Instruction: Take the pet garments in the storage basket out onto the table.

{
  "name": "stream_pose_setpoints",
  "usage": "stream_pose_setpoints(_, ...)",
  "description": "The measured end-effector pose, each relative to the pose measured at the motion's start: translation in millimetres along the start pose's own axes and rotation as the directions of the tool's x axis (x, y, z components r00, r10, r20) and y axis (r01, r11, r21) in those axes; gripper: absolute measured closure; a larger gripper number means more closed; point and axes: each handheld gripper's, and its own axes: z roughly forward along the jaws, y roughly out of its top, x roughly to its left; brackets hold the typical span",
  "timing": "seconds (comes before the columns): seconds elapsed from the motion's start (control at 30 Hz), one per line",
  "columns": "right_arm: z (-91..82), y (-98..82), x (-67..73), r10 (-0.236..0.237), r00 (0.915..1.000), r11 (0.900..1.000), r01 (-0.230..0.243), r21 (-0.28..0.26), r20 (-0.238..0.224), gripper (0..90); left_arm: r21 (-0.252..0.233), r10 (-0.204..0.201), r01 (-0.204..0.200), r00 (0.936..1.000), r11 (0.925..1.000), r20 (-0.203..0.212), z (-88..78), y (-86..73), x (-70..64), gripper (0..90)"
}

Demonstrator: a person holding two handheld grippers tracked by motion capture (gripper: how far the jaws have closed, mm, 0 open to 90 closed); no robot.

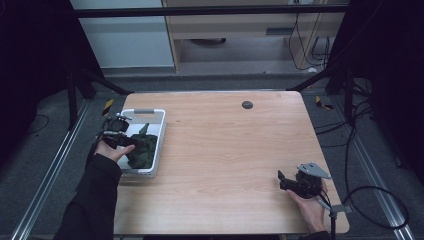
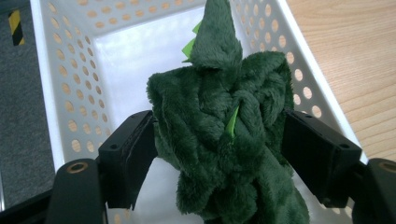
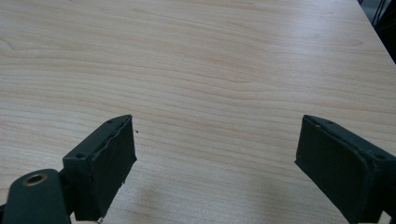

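Note:
A dark green plush toy (image 2: 210,154) with light green spikes sits in a white perforated basket (image 2: 60,84) at the table's left edge. My left gripper (image 2: 217,135) reaches into the basket, and its two black jaws press the toy's sides and bunch the fur. From above, the left gripper (image 1: 131,144) lies over the basket (image 1: 162,131) with the toy (image 1: 145,150) under it. My right gripper (image 1: 281,180) rests low near the table's front right corner. In its own view, the right gripper (image 3: 215,140) stands open over bare wood.
The wooden table (image 1: 225,140) has a round dark cable port (image 1: 247,104) near its far edge. The basket lies close to the left edge. Black cables (image 1: 370,200) trail on the floor to the right, and dark frame legs stand at both far corners.

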Motion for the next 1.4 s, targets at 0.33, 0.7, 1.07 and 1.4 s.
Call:
stream_pose_setpoints(0.33,0.3,0.1,0.1,0.000,1.0000,1.000,0.000,0.006,-0.002,11.6,0.034,-0.010,0.010,0.9999,0.9994,0.008,11.7,-1.6,1.4,25.4)
stream_pose_setpoints(0.7,0.4,0.1,0.1,0.002,1.0000,1.000,-0.002,0.009,-0.005,11.6,0.078,-0.011,0.010,0.9999,0.9969,0.008,25.0,-3.8,0.0,32.0)
stream_pose_setpoints(1.07,0.7,0.0,-0.1,0.001,1.0000,1.000,-0.001,0.011,-0.007,11.6,0.109,-0.033,0.032,0.9995,0.9936,0.005,27.1,-3.6,2.7,52.8)
stream_pose_setpoints(1.4,0.8,0.1,-0.2,0.001,0.9999,1.000,-0.001,0.017,-0.014,11.7,0.089,-0.040,0.038,0.9991,0.9953,0.015,21.0,-4.1,4.6,65.9)
